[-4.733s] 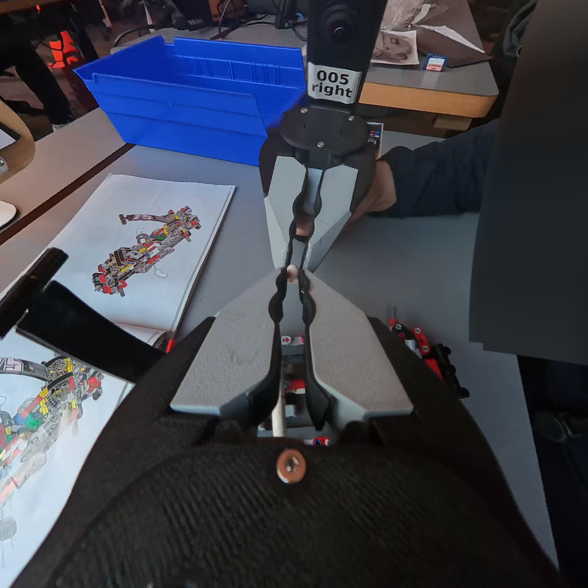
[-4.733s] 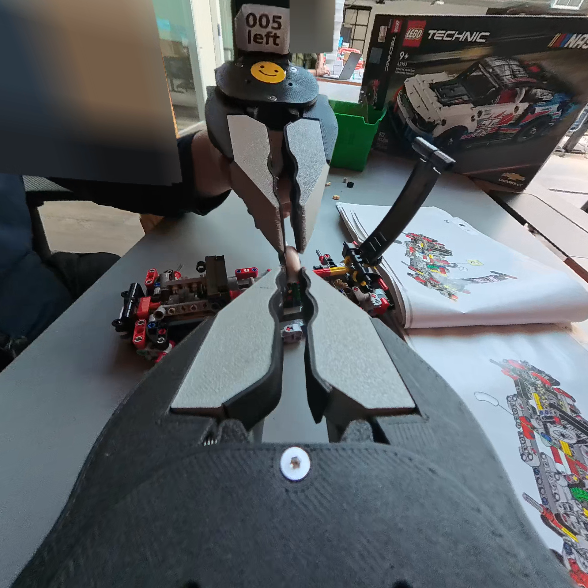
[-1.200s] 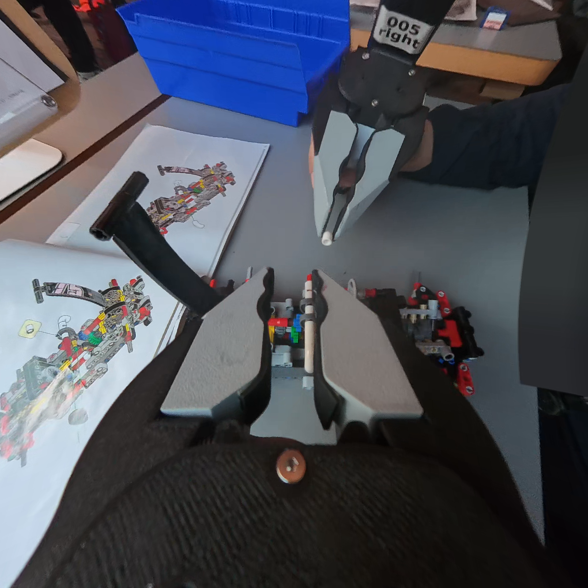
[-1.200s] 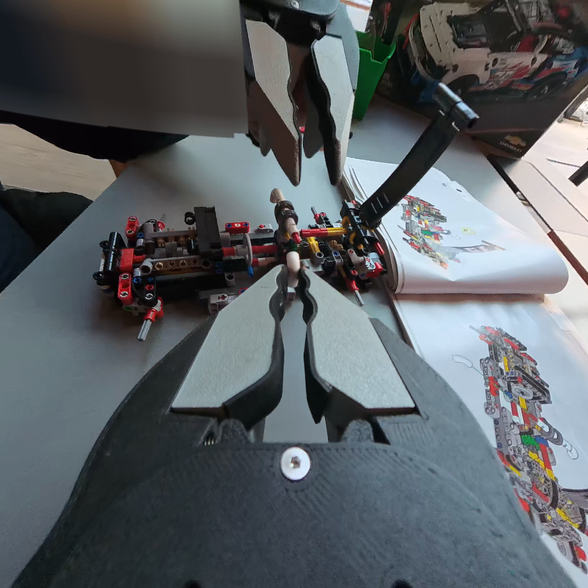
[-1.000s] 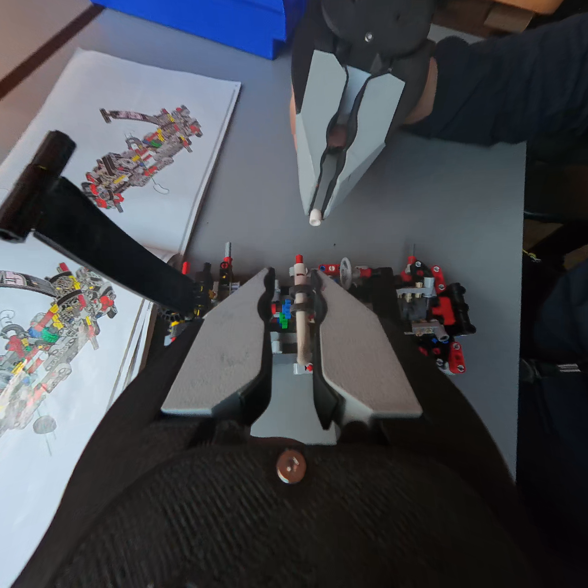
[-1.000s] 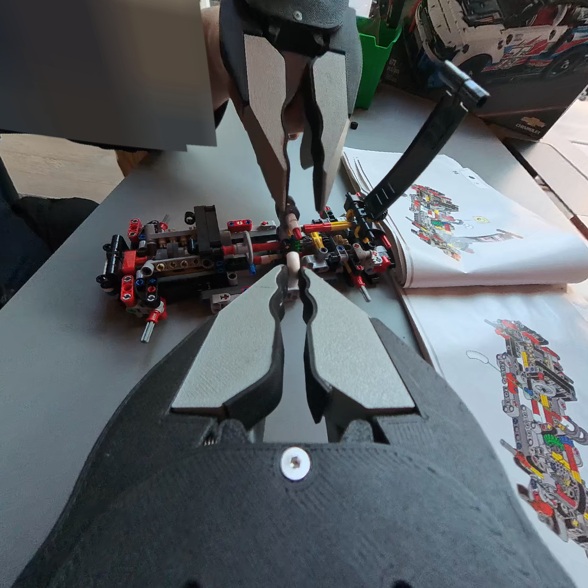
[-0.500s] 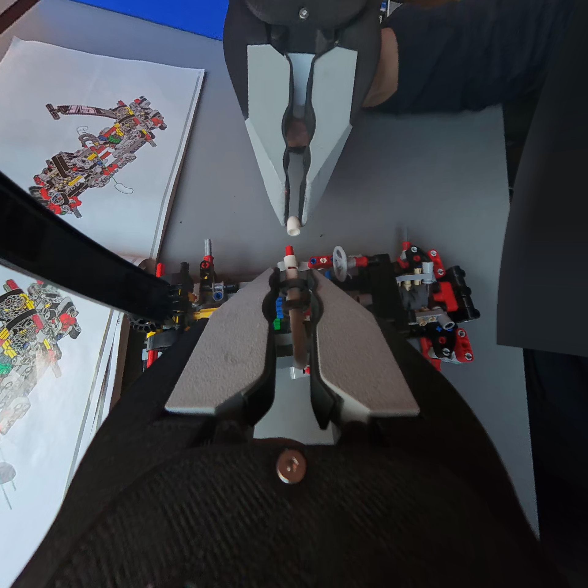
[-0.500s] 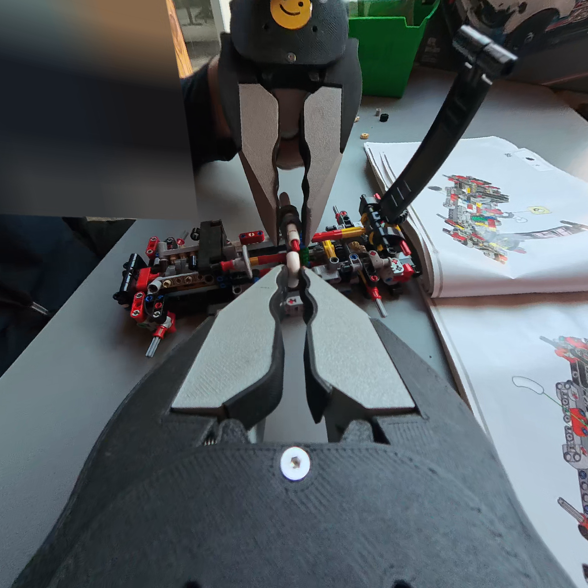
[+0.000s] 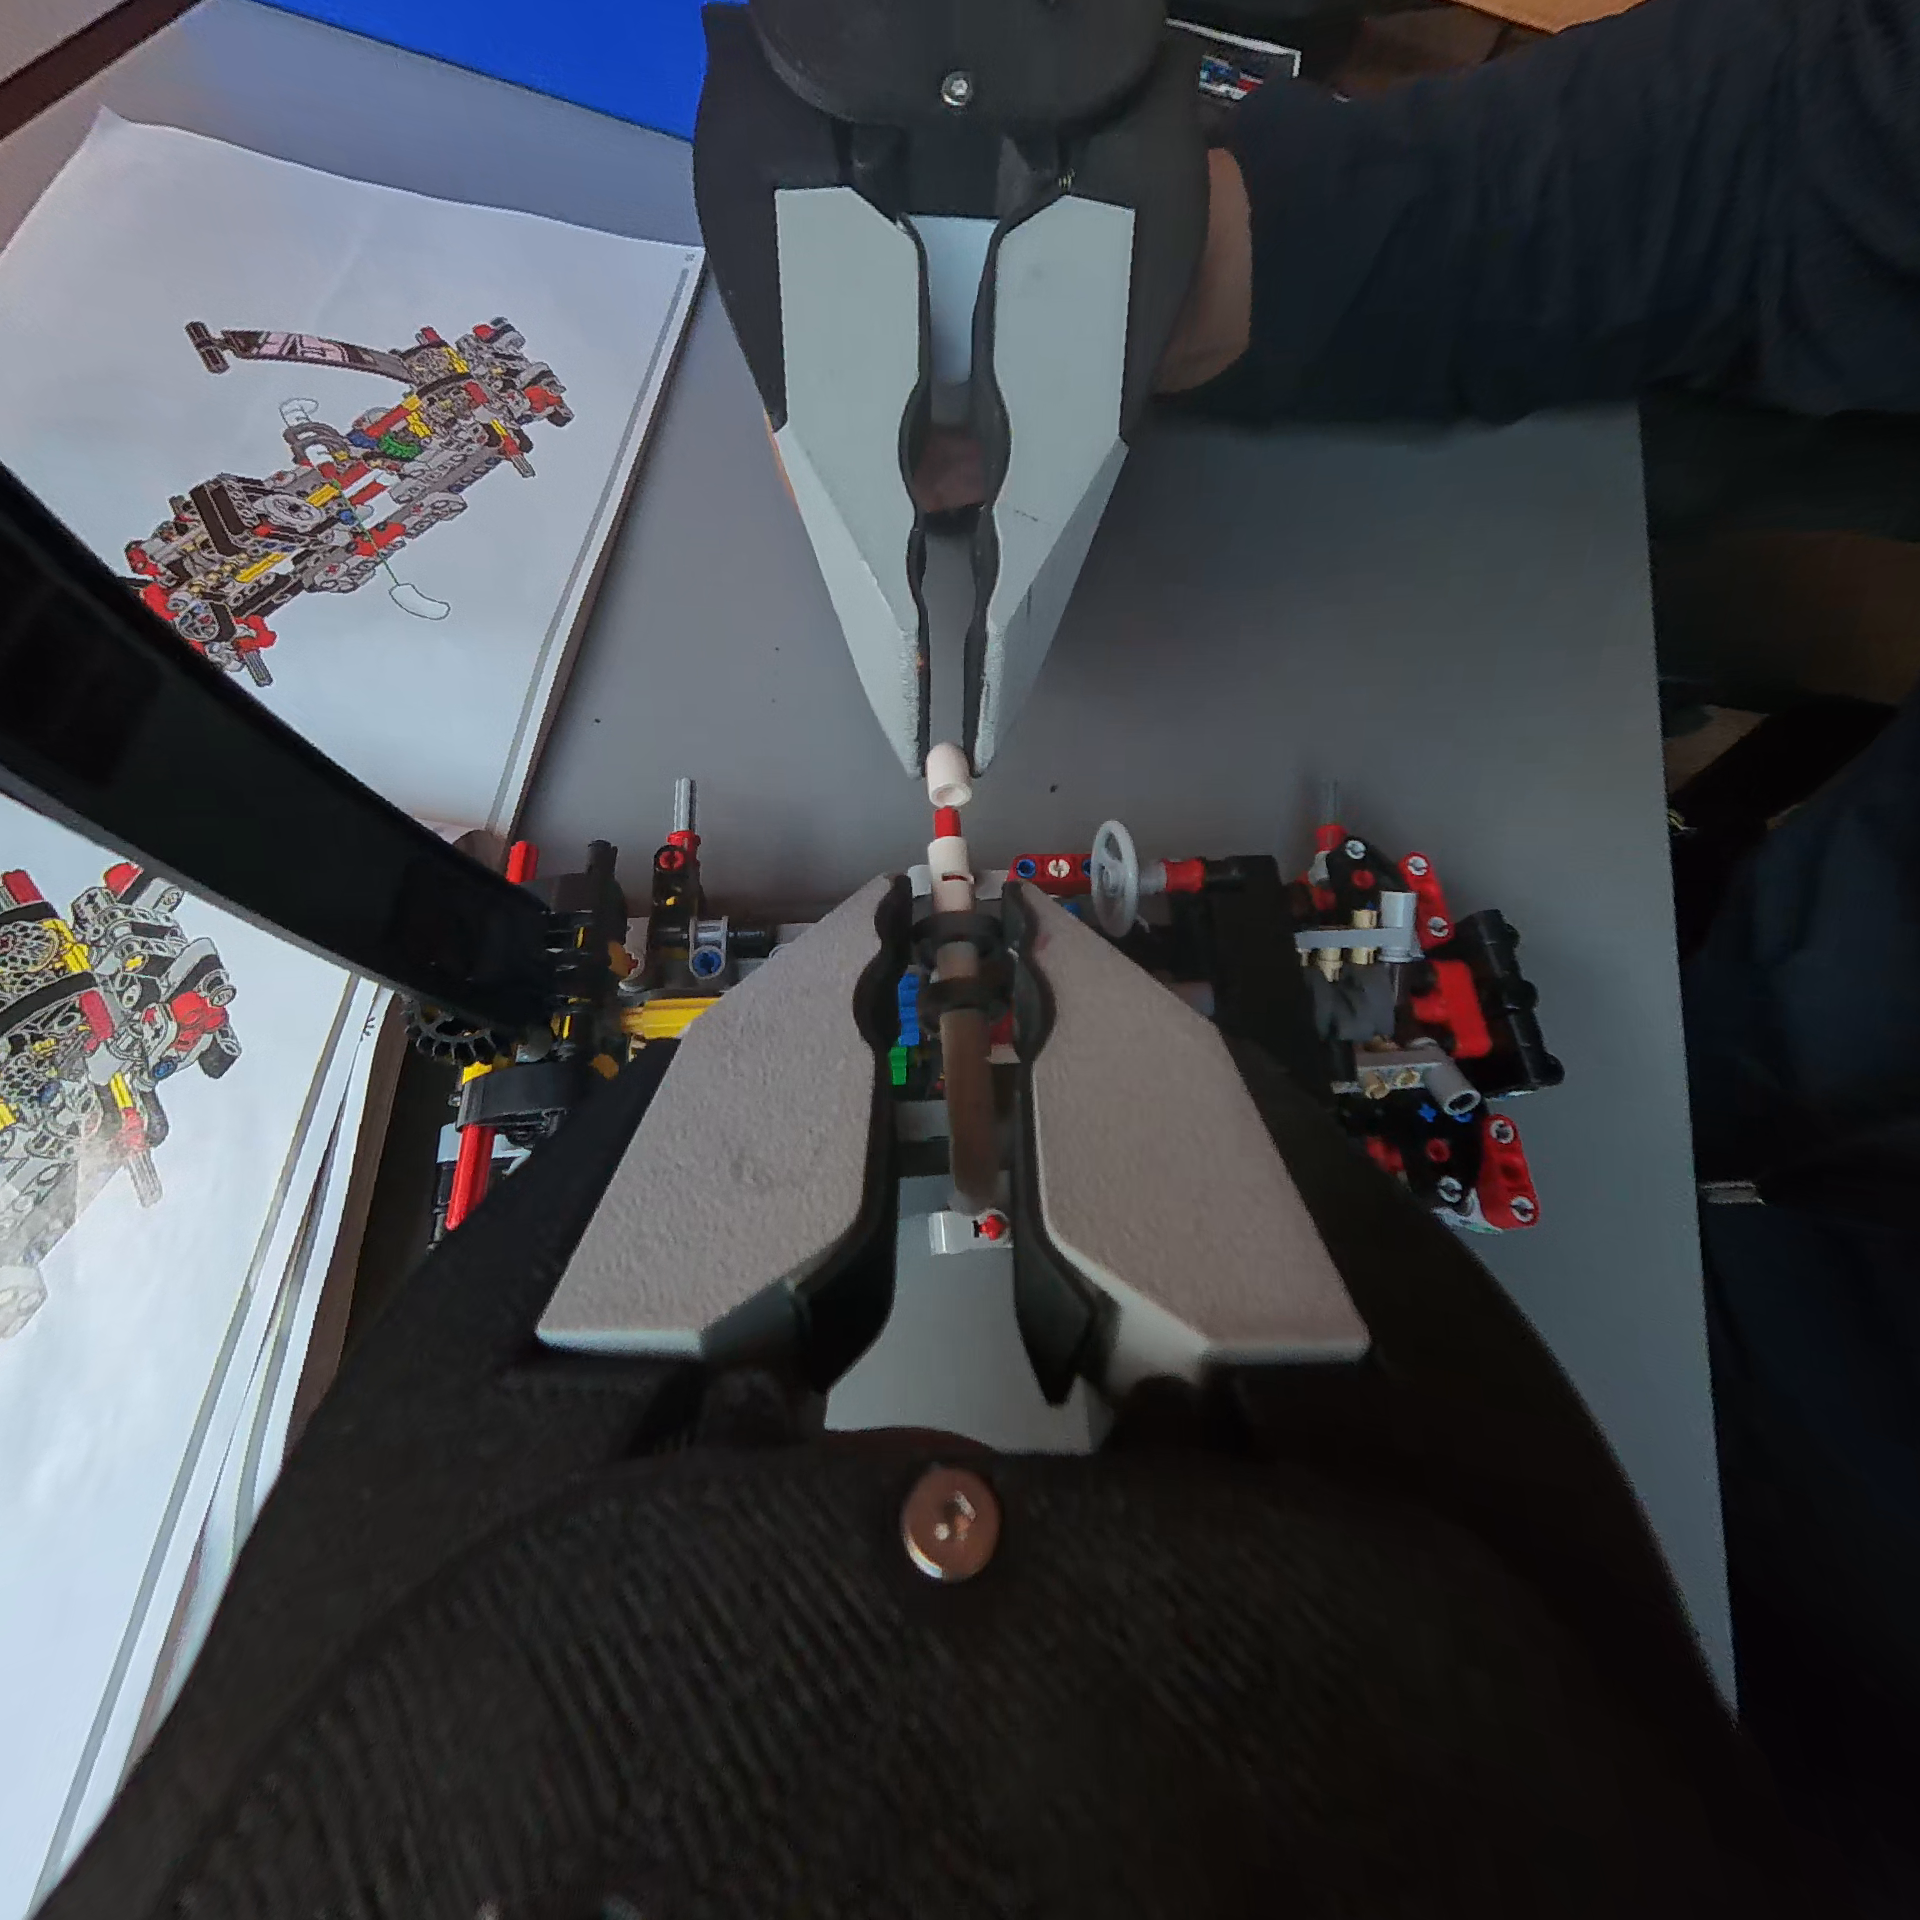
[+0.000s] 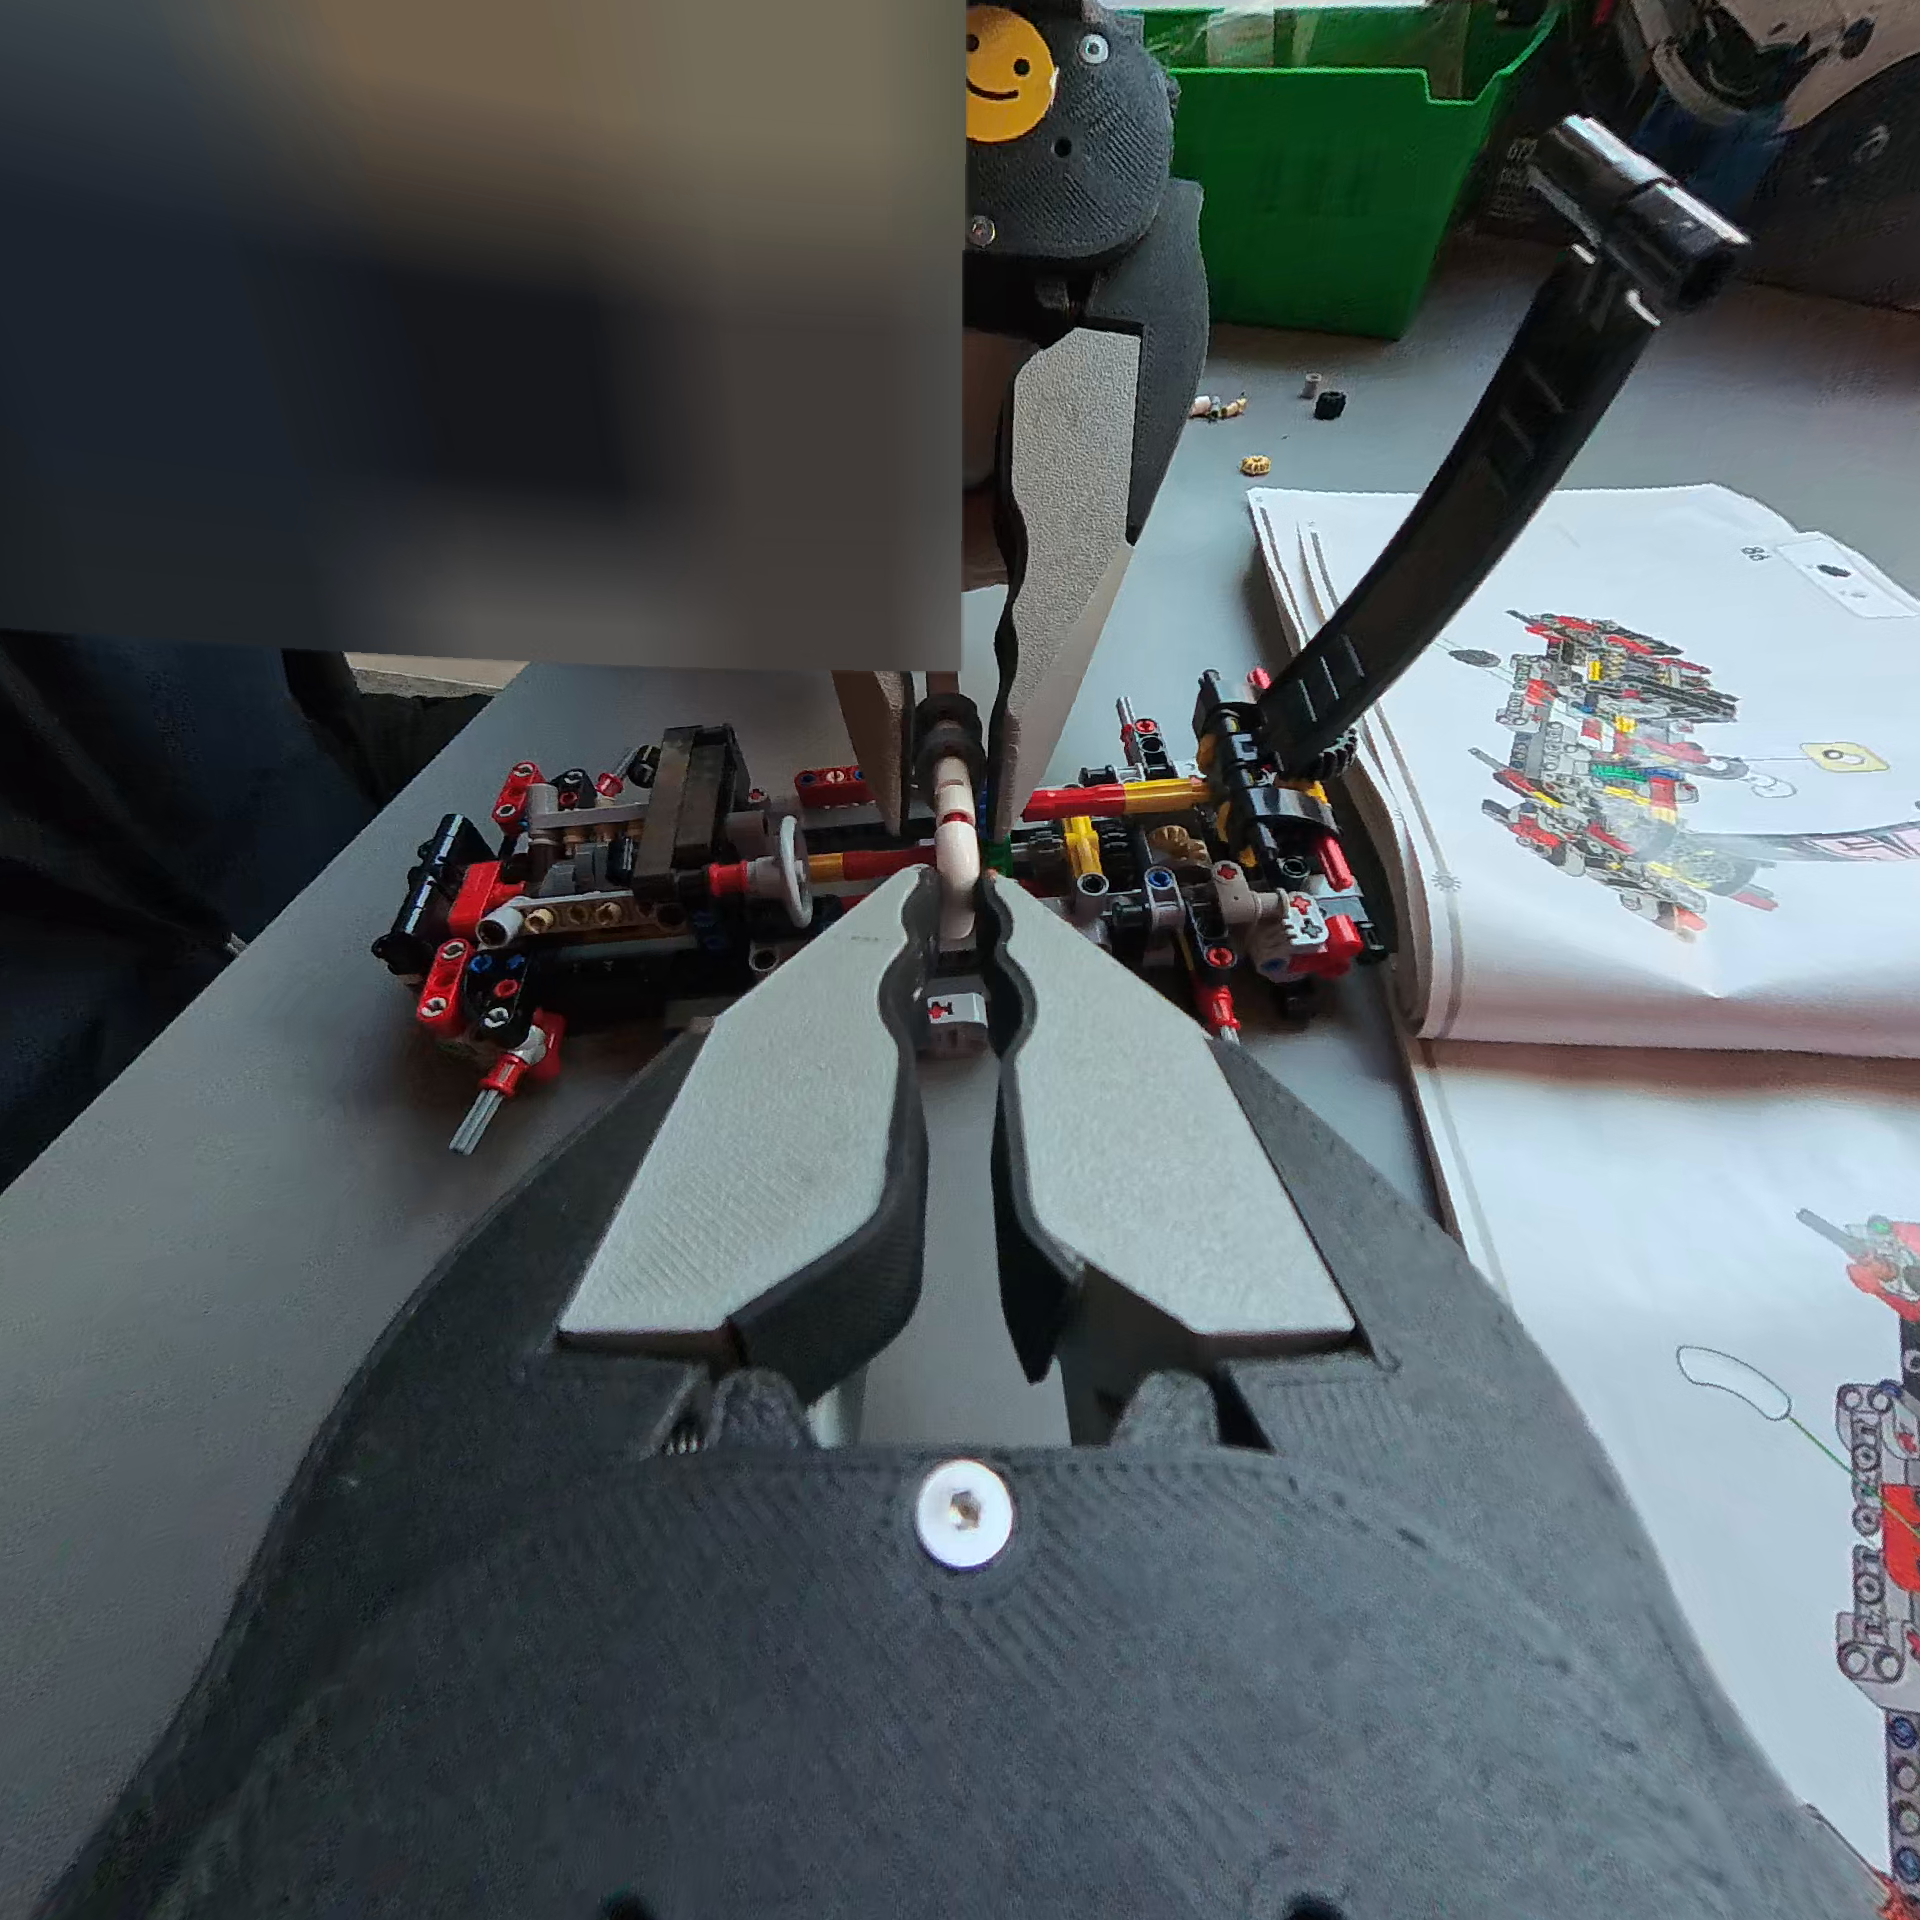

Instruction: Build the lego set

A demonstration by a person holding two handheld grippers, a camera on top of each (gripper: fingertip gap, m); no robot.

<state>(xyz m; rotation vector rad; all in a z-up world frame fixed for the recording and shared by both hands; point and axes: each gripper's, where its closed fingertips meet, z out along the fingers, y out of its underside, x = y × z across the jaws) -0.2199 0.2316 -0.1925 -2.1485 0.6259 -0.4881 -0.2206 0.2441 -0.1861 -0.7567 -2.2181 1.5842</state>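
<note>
A half-built brick car chassis point(image 9: 1434, 997) lies on the grey table point(image 9: 1299, 623). My left gripper point(image 9: 958, 904) is shut on the black bushes of a tan axle point(image 9: 966, 1039) that rises from the chassis. The axle ends in a white connector point(image 9: 951, 864) and a red tip point(image 9: 943, 824). My right gripper point(image 10: 951, 883) is shut on a small white sleeve point(image 10: 958, 868). In the left wrist view the right gripper point(image 9: 945, 753) holds this sleeve point(image 9: 948, 777) end to end with the red tip, almost touching it. In the right wrist view the left gripper point(image 10: 943, 826) comes down from above onto the axle.
A black curved beam point(image 10: 1455, 499) sticks up from one end of the chassis point(image 10: 623, 883). An open instruction booklet point(image 10: 1662, 935) lies beside it. A green bin point(image 10: 1330, 187) and small loose parts point(image 10: 1257, 464) are behind. A blue bin point(image 9: 520, 62) is at the far edge.
My left gripper came down over the axle and closed on its black bushes. My right gripper carried the white sleeve closer, in line with the red tip.
</note>
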